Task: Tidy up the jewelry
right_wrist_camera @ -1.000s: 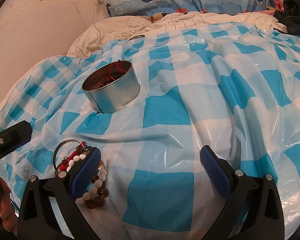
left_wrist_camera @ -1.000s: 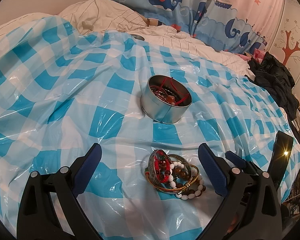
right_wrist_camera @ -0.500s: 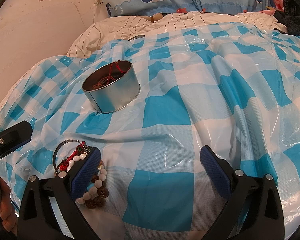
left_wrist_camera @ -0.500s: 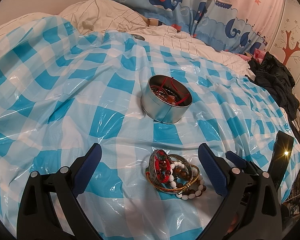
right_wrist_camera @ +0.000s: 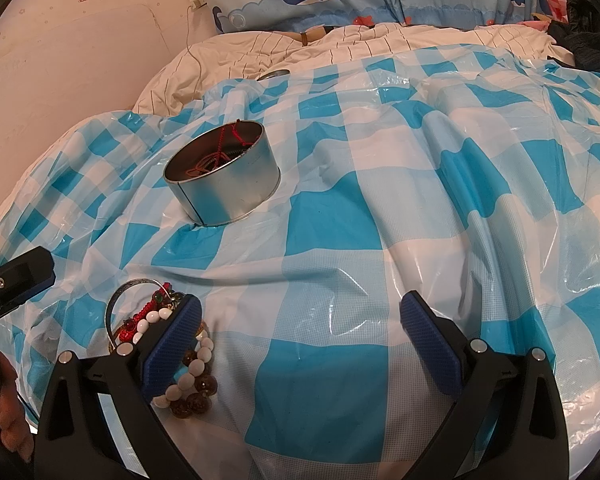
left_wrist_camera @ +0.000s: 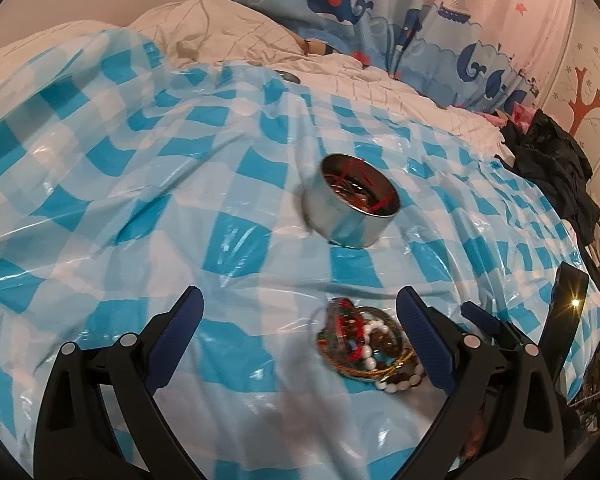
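Through the left wrist camera I have my left claw [left_wrist_camera: 298,326] spread wide and holding nothing. The pile of bracelets [left_wrist_camera: 366,346] lies on the blue checked plastic sheet [left_wrist_camera: 140,184] that covers the bed, between the fingers but hard against the right-hand one. The round metal tin [left_wrist_camera: 350,210] sits further ahead, well apart from the pile, with red cord and other pieces already in it. This view is smeared, so I cannot separate one bracelet from the next.

Through the right wrist camera my right claw [right_wrist_camera: 300,334] is also fully open and empty, over bare sheet. The bracelets lie beside and partly behind its left finger [right_wrist_camera: 172,340], outside the gap. The tin stands beyond, tilted a little on the soft bedding.

My judgement is that the left claw is the one placed to pick up. The risks I see:
- The beads, bangle and cords are tangled, so closing on one may drag up the whole clump or shed pieces on the way to the tin.
- The pile is off-centre, so one finger may shove it aside before the other arrives.
- The sheet is slick and wrinkled, and a low grasp could pinch plastic too.
- The tin could tip if nudged.
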Demonstrator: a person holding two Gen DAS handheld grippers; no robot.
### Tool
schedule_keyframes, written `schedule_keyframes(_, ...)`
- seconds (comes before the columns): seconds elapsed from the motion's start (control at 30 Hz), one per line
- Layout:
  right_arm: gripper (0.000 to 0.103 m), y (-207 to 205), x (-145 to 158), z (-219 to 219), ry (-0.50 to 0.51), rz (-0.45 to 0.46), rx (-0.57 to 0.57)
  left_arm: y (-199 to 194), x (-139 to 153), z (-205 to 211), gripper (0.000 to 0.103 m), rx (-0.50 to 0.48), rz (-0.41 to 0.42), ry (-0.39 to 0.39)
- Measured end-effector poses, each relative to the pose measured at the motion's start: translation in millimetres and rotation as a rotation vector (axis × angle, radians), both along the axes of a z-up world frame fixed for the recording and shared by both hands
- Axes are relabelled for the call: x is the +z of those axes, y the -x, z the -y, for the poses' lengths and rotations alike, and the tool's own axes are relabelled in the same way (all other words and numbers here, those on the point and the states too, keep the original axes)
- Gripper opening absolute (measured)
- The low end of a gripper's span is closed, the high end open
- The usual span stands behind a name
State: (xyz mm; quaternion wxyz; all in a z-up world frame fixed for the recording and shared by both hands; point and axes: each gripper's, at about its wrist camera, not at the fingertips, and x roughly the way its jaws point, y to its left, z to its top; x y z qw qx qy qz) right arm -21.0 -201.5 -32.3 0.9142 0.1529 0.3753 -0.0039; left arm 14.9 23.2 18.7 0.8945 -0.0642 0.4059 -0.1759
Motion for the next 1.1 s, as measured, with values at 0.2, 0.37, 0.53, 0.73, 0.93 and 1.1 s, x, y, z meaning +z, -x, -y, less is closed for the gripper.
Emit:
schedule_keyframes(0.2,0.096,0.6,0.6,0.3,0.005,-0.004,-0.001,-2.7,-4.5,-25.8,0.093,0.045,-0.028,0.035)
schedule_keyframes(0.37,0.096,3.6,3.9,4.3,-0.022,0.019,-0.009,-2.8,-8.7,-26.3,0.093,0.013,-0.034,0.046)
schedule_keyframes(0.53,0.096,3.6,4.0,7.0,-0.03,0.018,-0.017,-3.0,-21.3,-0.7,0.093,-0.071,-0.059,0.044)
schedule_keyframes(0.73,0.096,2.9,3.4,5.4,-0.019,0.011,-0.018,0.3,-33.6,34.5,0.093,-0.132,-0.051,0.002)
schedule_keyframes(0.93,0.096,3.1,1.8,5.8,-0.012,0.007,-0.018,0.1,-32.0,40.8,0.085,-0.115,-0.017,0.001)
schedule_keyframes(1.1,0.096,2.9,0.8,5.6,-0.008,0.006,-0.017,-7.4,-37.8,34.7,0.041,-0.108,-0.074,0.035)
